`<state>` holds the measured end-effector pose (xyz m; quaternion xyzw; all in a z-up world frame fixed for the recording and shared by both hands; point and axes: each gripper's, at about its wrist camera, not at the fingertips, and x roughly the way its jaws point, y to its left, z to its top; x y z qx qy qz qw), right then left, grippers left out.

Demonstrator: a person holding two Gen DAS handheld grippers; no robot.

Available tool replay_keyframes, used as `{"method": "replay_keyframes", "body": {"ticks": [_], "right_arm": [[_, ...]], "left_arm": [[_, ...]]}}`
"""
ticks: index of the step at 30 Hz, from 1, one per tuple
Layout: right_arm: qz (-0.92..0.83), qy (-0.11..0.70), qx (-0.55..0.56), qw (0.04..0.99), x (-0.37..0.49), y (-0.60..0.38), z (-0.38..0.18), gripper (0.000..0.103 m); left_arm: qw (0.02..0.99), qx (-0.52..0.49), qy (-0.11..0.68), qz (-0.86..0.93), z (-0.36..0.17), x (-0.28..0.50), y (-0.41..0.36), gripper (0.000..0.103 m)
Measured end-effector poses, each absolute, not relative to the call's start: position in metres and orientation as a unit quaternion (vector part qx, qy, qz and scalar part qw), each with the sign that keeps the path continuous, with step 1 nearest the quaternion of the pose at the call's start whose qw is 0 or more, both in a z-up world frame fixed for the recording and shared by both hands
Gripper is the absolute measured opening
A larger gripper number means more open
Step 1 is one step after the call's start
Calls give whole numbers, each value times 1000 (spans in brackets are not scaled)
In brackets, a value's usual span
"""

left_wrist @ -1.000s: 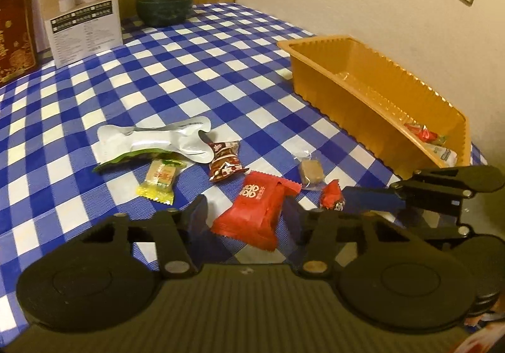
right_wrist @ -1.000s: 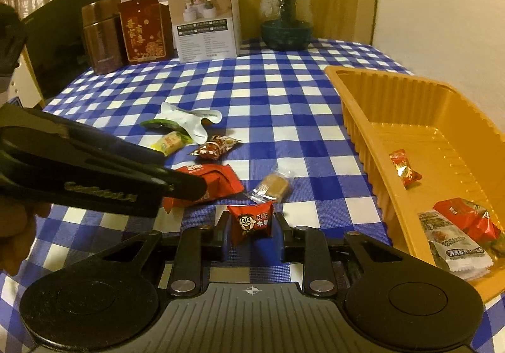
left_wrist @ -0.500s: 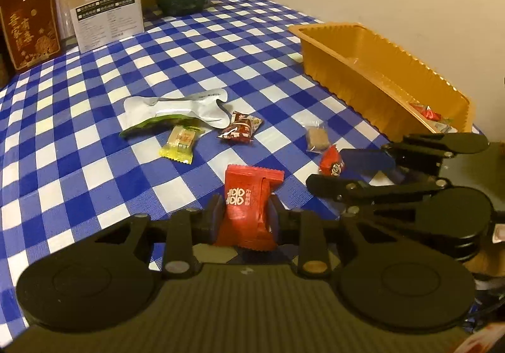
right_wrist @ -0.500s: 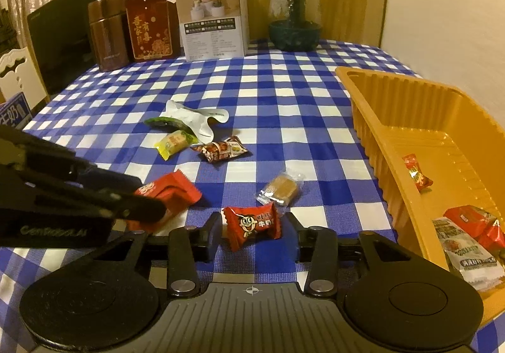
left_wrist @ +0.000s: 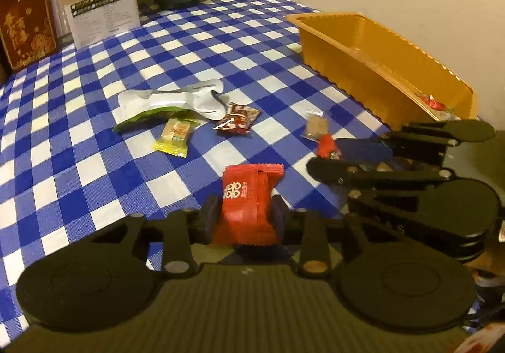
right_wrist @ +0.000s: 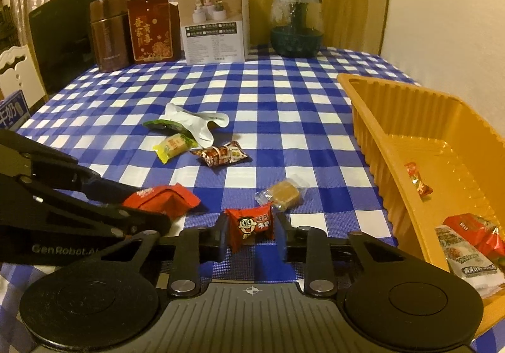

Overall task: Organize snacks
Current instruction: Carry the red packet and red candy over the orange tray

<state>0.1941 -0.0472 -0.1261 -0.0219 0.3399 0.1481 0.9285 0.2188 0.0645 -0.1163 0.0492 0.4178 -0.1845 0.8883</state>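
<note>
Red packet (left_wrist: 244,204) clamped inside left claw (left_wrist: 243,217).

We see blue-white checked tablecloth (right_wrist: 284,106), orange tray (right_wrist: 410,119) right, red packet (left_wrist: 249,204) near, red cartoon-face candy (right_wrist: 251,225), yellow candy (right_wrist: 172,146), white-green pouch (right_wrist: 192,124), black grippers

red packet (left_wrist: 247,204) in jaws, small candy (right_wrist: 251,224) in jaws

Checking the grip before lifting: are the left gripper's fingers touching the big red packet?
Touching. Left wrist view: both fingers press the big red packet.
</note>
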Motion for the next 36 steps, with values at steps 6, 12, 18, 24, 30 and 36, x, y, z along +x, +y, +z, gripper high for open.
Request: {"method": "replay_keyframes", "body": {"ticks": [6,12,18,24,30,36], "right_arm": [[149,333,-25,931,188,-52,-119,27],[157,326,-12,932,173,-58,-101,27],[156,329,11,931,148,-70,-82,27],[156,329,23,931,125,-83,-62,27],[158,332,31,930,104,-95,-45,27],[160,330,30,930,87,-110,-31,27]], "left_arm": [[890,48,424,-162,-115,206,61,29],[898,3,422,-124,-101,190,64,29],[906,-35,413,-83,-83,162,62,28],[911,-54,404,-57,-60,133,55,28],[915,-60,396,-44,-40,109,44,28],[920,-63,385,-38,-23,90,35,28]]}}
